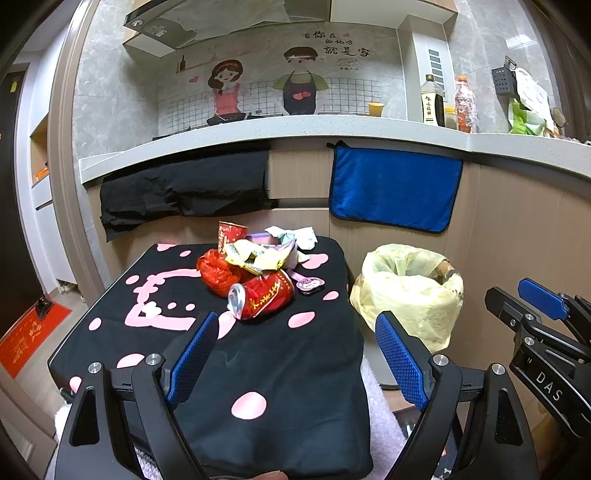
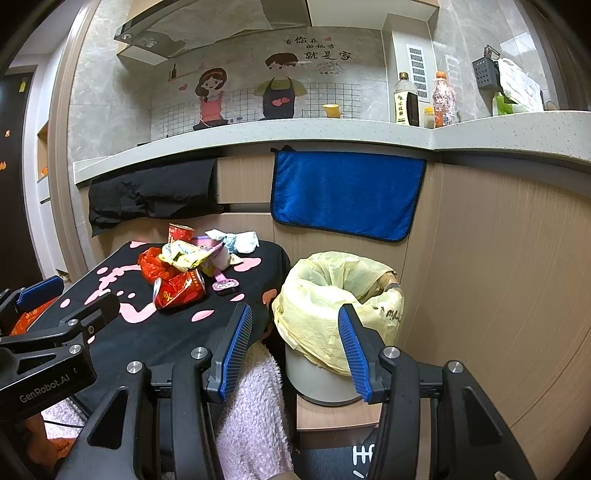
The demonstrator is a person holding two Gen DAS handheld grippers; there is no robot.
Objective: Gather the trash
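- Both tongs, left gripper (image 1: 295, 360) and right gripper (image 2: 295, 354), gape wide, empty.
- Crushed red can (image 1: 260, 297) looks light, stiff, slippery; pinch its dented middle.
- Lined bin (image 2: 338, 295) waits beside the table.

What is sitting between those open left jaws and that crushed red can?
Nothing visible: only bare black cloth with pink shapes lies between the left gripper and the crushed red drink can.

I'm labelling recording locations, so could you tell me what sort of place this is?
Most likely a home kitchen: a stone countertop carrying a sauce bottle, a range hood above a cartoon cooking decal, and a lined trash bin beside a small cloth-covered table.
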